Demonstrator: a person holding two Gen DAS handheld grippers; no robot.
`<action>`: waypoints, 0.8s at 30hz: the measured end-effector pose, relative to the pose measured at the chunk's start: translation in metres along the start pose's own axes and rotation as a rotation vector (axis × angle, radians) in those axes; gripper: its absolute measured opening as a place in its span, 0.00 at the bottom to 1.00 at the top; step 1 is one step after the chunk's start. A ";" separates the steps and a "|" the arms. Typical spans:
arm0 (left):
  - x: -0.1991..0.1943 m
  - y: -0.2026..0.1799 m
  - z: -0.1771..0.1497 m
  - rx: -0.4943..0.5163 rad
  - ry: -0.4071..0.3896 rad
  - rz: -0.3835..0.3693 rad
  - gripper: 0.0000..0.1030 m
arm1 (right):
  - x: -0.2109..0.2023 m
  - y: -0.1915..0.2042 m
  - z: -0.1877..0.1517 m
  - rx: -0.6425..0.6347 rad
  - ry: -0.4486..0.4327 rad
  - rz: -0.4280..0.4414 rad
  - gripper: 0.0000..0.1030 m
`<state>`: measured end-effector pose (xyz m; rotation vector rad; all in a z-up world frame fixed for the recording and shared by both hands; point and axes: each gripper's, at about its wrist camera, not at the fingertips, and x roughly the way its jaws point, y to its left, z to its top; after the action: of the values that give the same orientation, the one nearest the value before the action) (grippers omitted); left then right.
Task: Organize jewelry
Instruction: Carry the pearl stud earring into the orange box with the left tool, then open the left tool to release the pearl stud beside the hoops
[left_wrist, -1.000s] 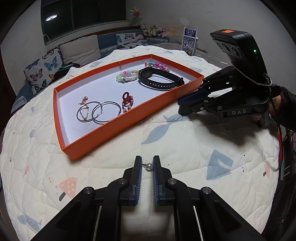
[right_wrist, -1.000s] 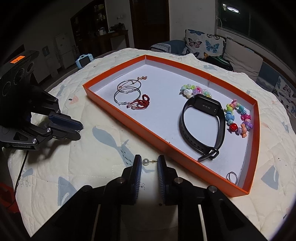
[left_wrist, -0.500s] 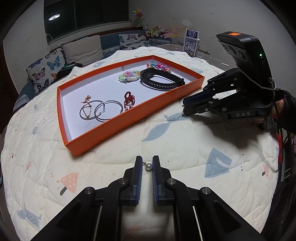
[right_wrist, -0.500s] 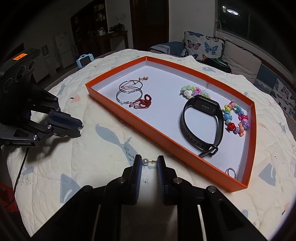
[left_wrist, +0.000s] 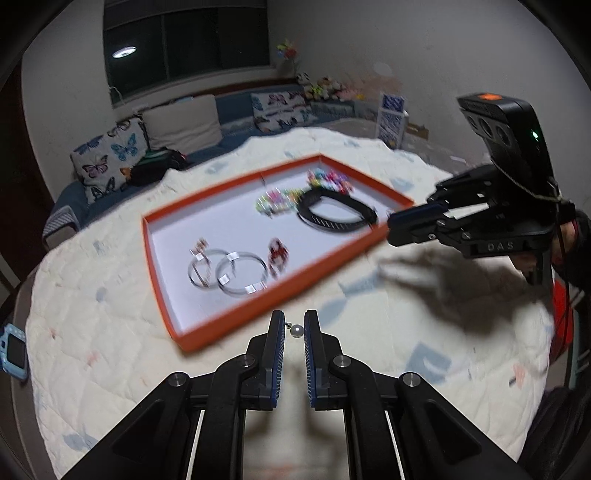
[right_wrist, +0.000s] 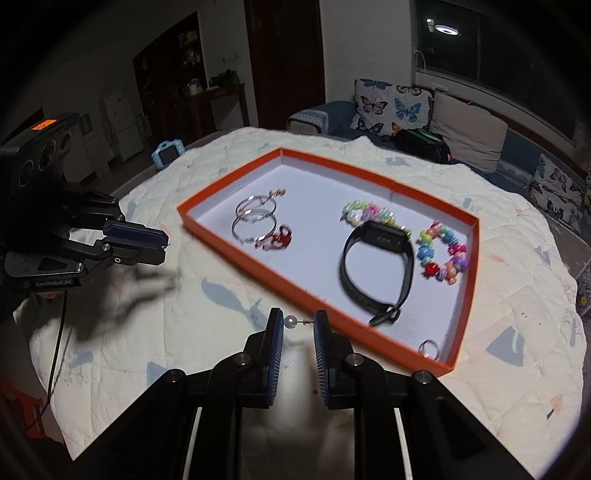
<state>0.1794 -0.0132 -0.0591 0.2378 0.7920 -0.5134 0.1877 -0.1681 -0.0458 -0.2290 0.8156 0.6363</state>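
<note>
My left gripper (left_wrist: 294, 326) is shut on a pearl stud earring (left_wrist: 296, 330), held above the quilt just short of the orange tray's (left_wrist: 280, 299) near wall. My right gripper (right_wrist: 298, 323) is shut on a second pearl stud earring (right_wrist: 290, 321), also above the quilt beside the tray (right_wrist: 295, 291). The tray holds two silver hoops (right_wrist: 255, 218), a red charm (right_wrist: 280, 238), a black smart band (right_wrist: 376, 269), two coloured bead bracelets (right_wrist: 441, 254) and a small ring (right_wrist: 428, 347). Each gripper shows in the other's view: the right (left_wrist: 413, 221), the left (right_wrist: 147, 245).
The tray lies on a white quilted bed cover (right_wrist: 184, 314) with blue prints. A blue toy camera (right_wrist: 167, 153) sits at the cover's far edge, also seen in the left wrist view (left_wrist: 13, 350). Butterfly cushions (right_wrist: 391, 107) and a sofa stand behind.
Both grippers have risen and pulled back from the tray, each still holding its pearl earring. The tray contents have not changed.
</note>
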 end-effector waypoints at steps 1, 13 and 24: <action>0.001 0.004 0.006 -0.013 -0.009 0.006 0.10 | 0.000 -0.004 0.004 0.011 -0.009 -0.006 0.19; 0.036 0.041 0.035 -0.153 0.022 0.049 0.11 | 0.032 -0.037 0.023 0.112 0.004 -0.052 0.19; 0.052 0.051 0.032 -0.195 0.077 0.084 0.12 | 0.040 -0.045 0.023 0.154 0.031 -0.047 0.19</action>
<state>0.2565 -0.0002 -0.0748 0.1106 0.8968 -0.3464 0.2497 -0.1762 -0.0621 -0.1176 0.8823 0.5240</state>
